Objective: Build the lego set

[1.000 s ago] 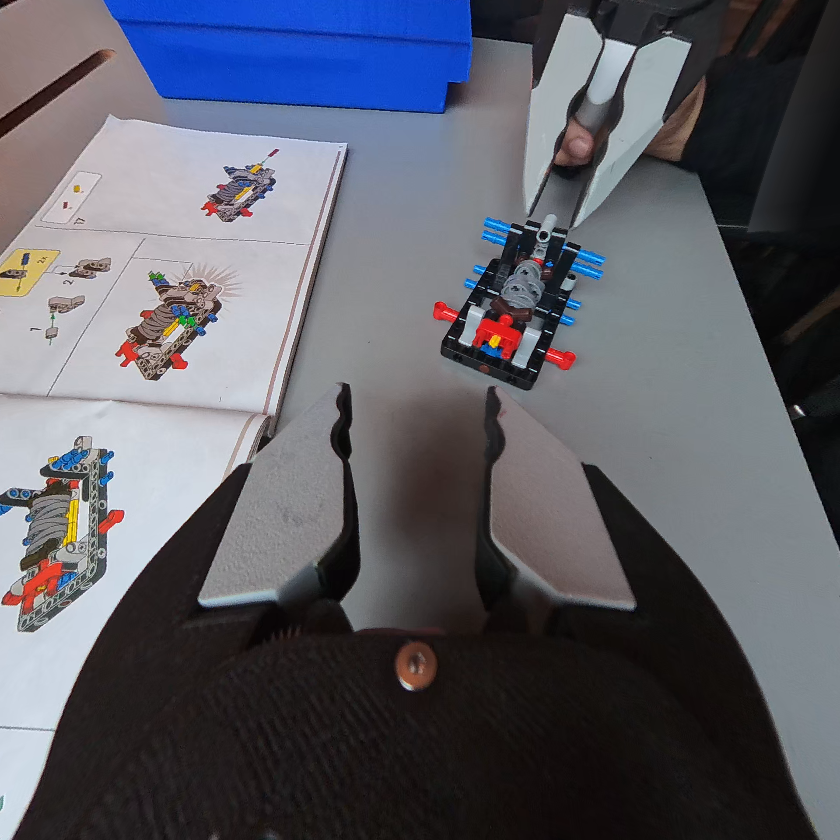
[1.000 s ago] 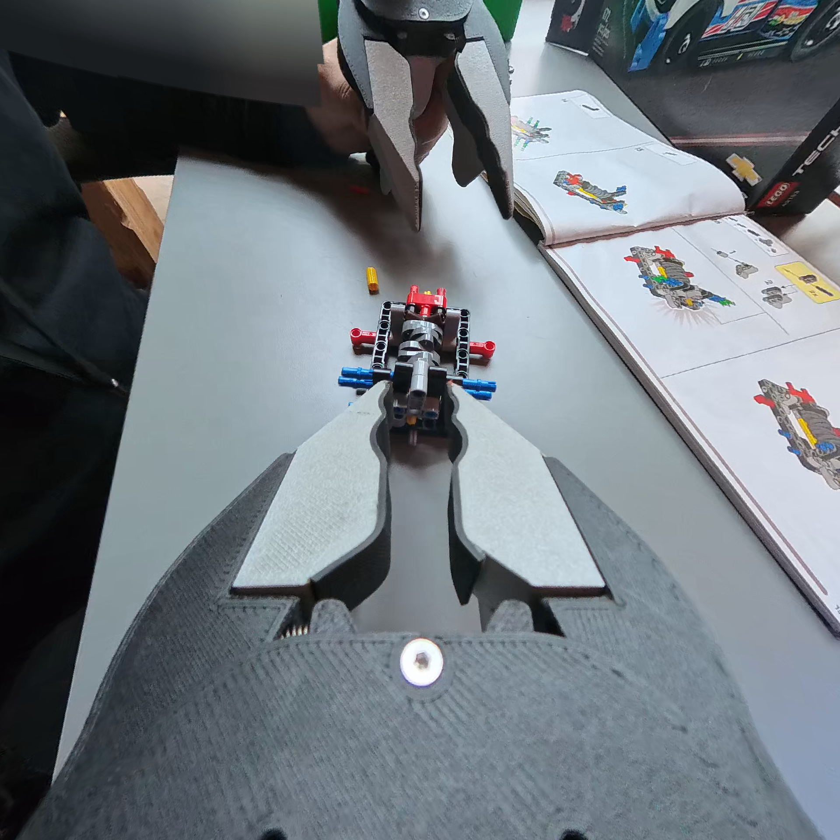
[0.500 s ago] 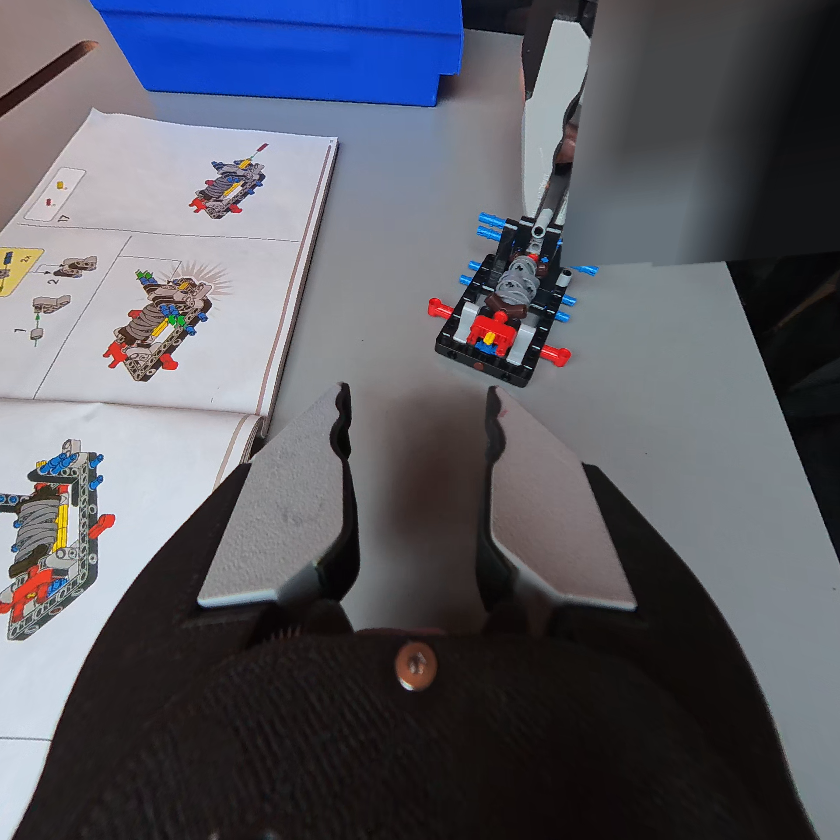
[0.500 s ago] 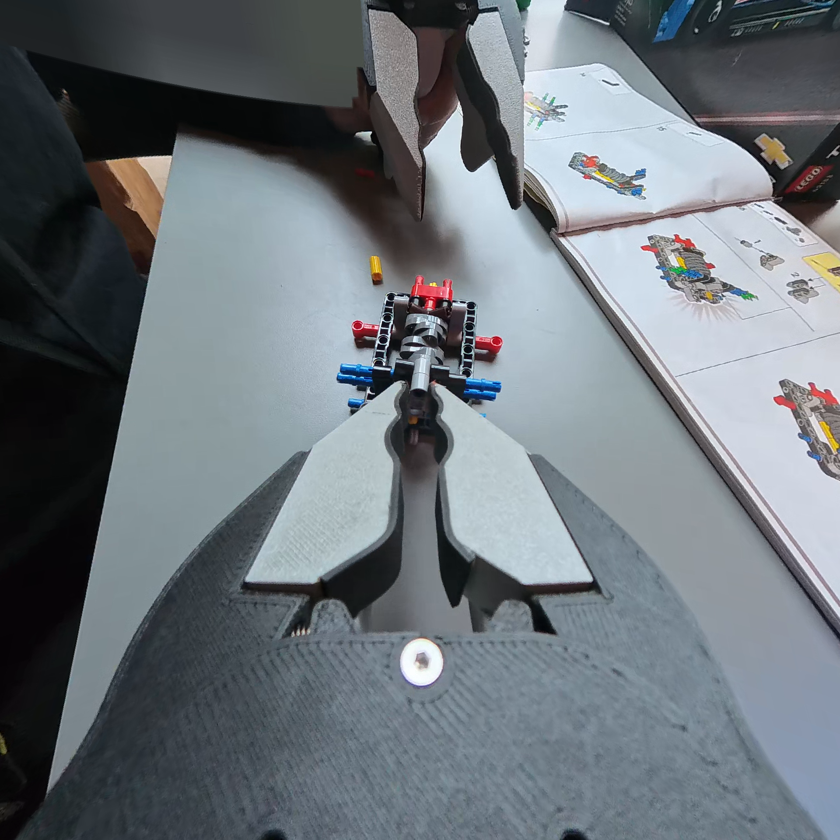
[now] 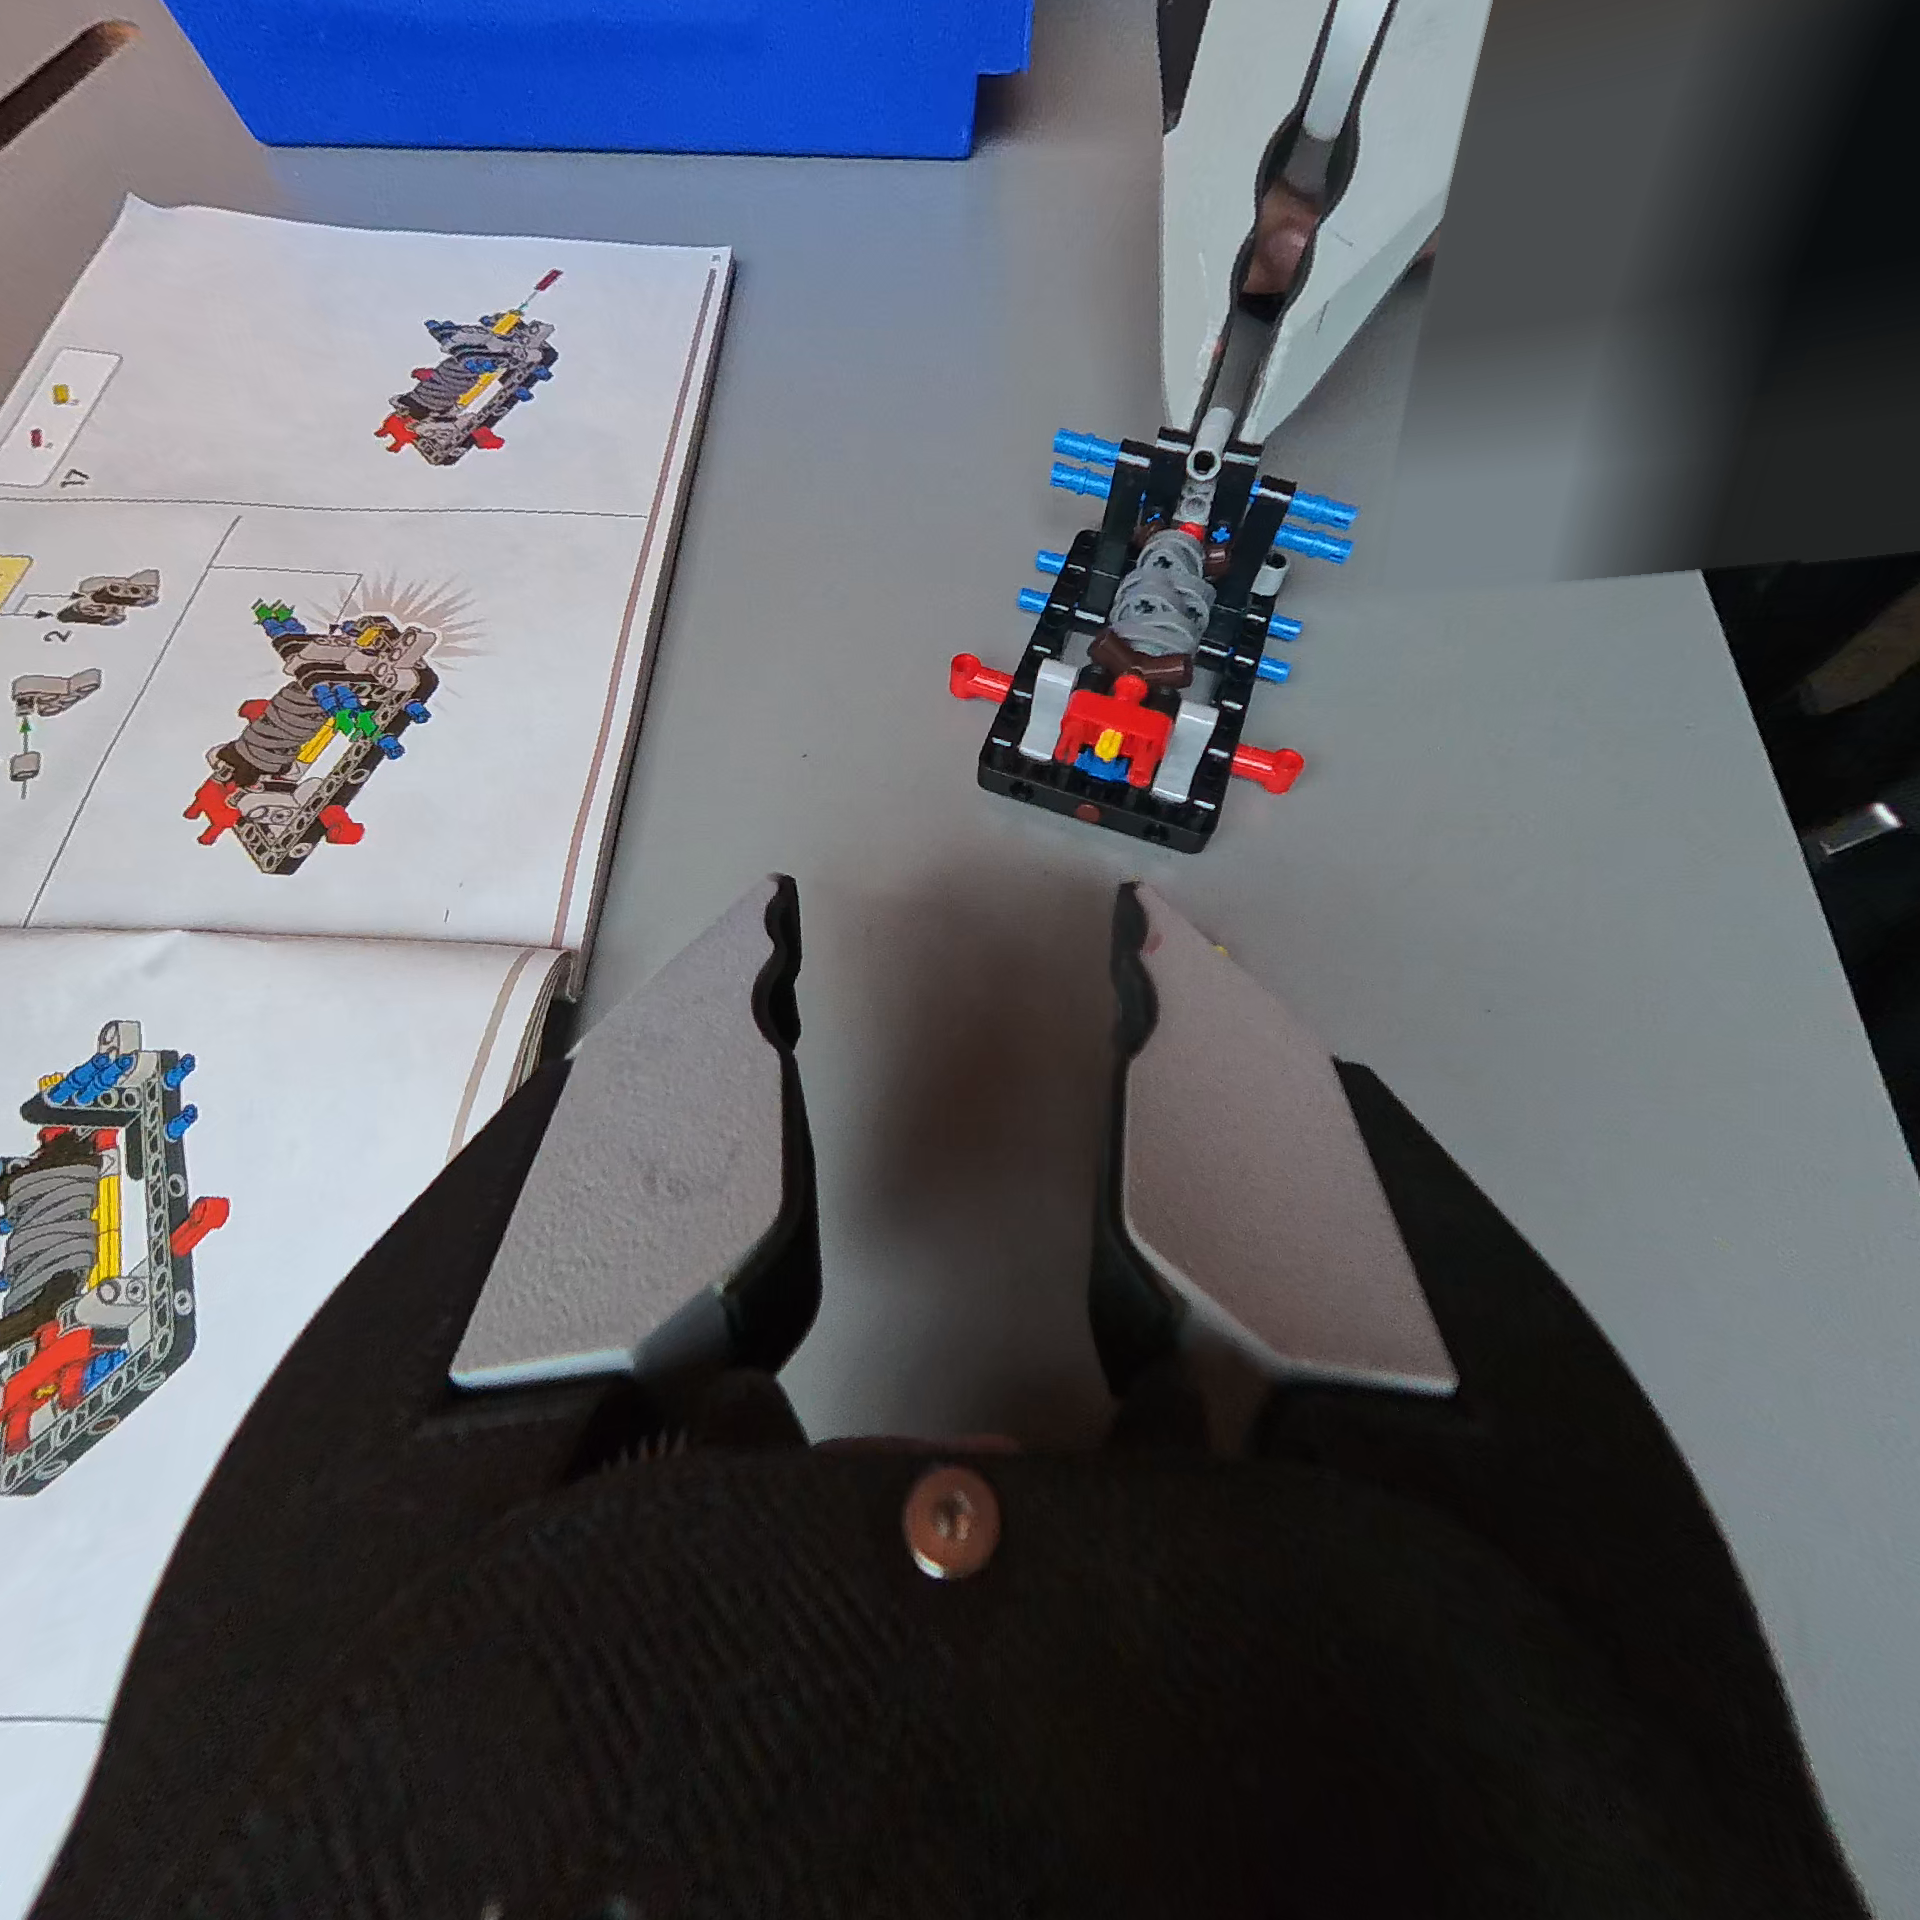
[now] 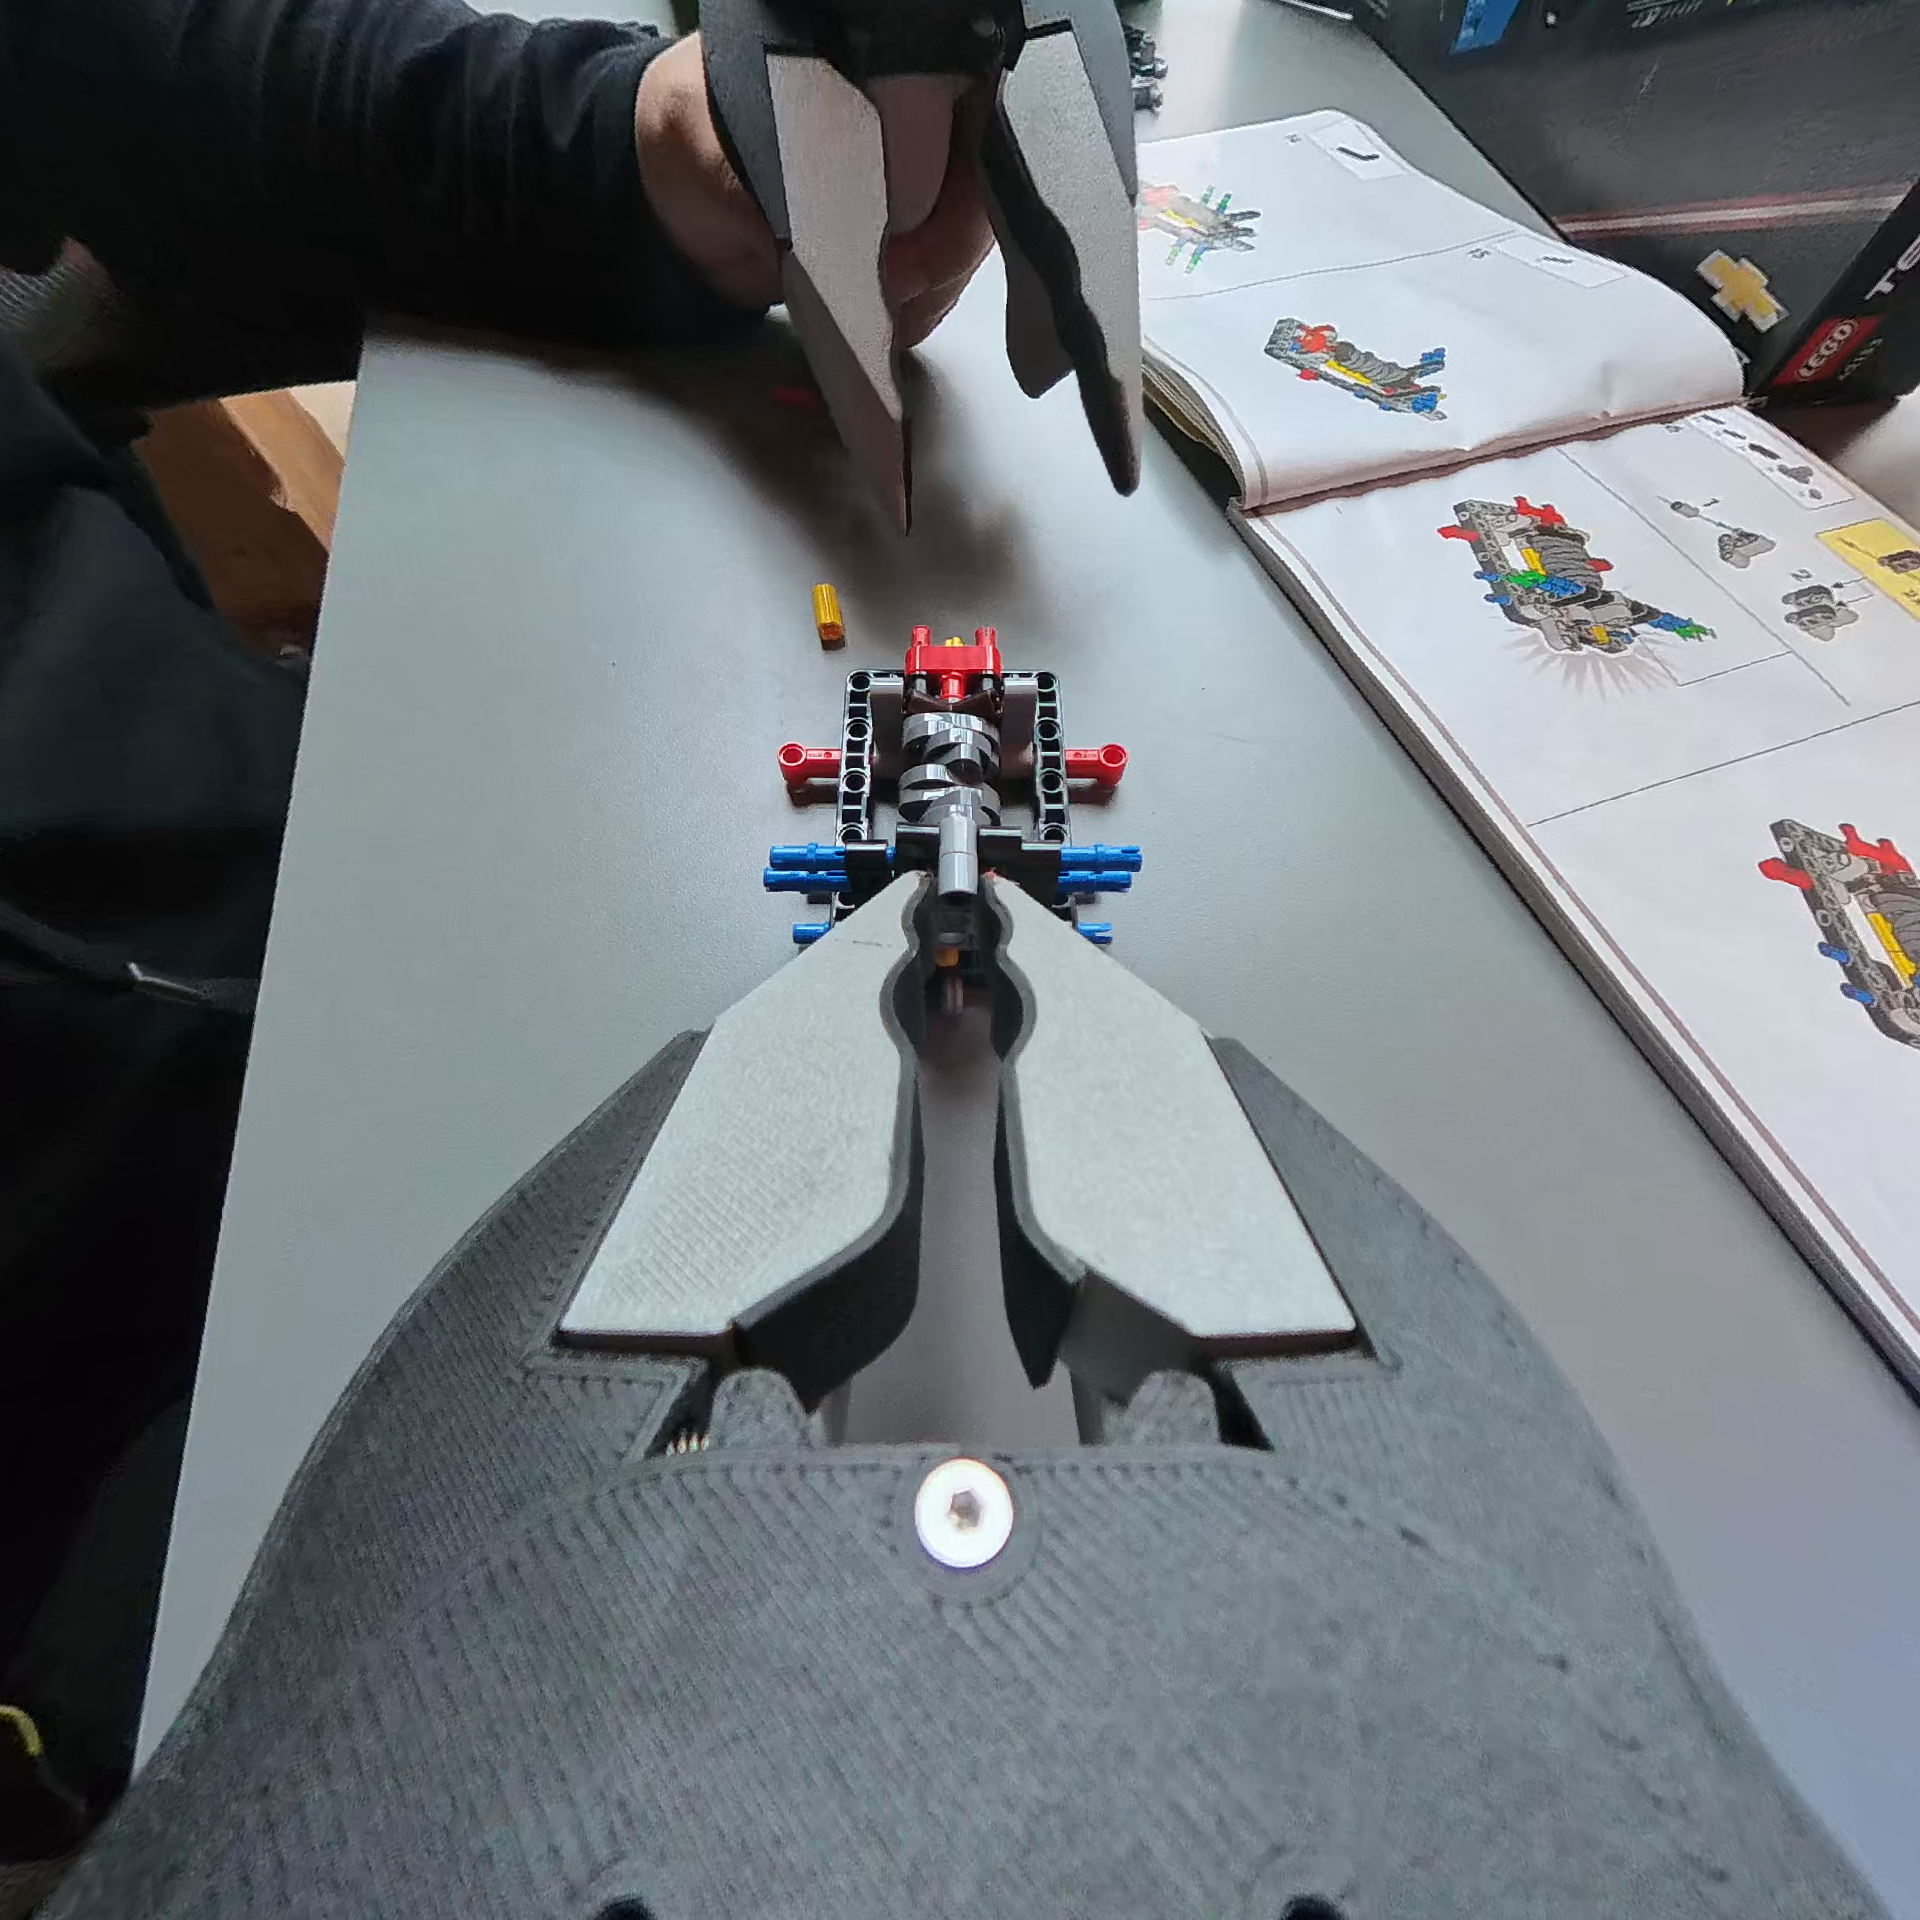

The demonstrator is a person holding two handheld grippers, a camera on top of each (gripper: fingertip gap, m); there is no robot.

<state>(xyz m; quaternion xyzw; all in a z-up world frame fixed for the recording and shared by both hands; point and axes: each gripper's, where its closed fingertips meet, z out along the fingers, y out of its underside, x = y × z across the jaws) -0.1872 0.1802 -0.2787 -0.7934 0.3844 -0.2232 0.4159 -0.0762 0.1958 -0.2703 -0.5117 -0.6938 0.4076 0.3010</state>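
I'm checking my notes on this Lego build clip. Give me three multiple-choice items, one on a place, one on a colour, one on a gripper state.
1. Where does the small yellow piece lie?
A. on the grey table, beside the red end of the Lego assembly
B. on the instruction booklet
C. between the left gripper's fingers

2. What colour are the pins sticking out of the assembly's sides at the end nearest the right gripper?
A. green
B. blue
C. white

3. How does the left gripper stand?
A. shut on the assembly
B. shut on the booklet
C. open and empty

Answers: 1 A, the piece sits on bare tabletop next to the red end. 2 B, blue pins flank the right gripper's tips. 3 C, bare table shows through the wide gap between its fingers.
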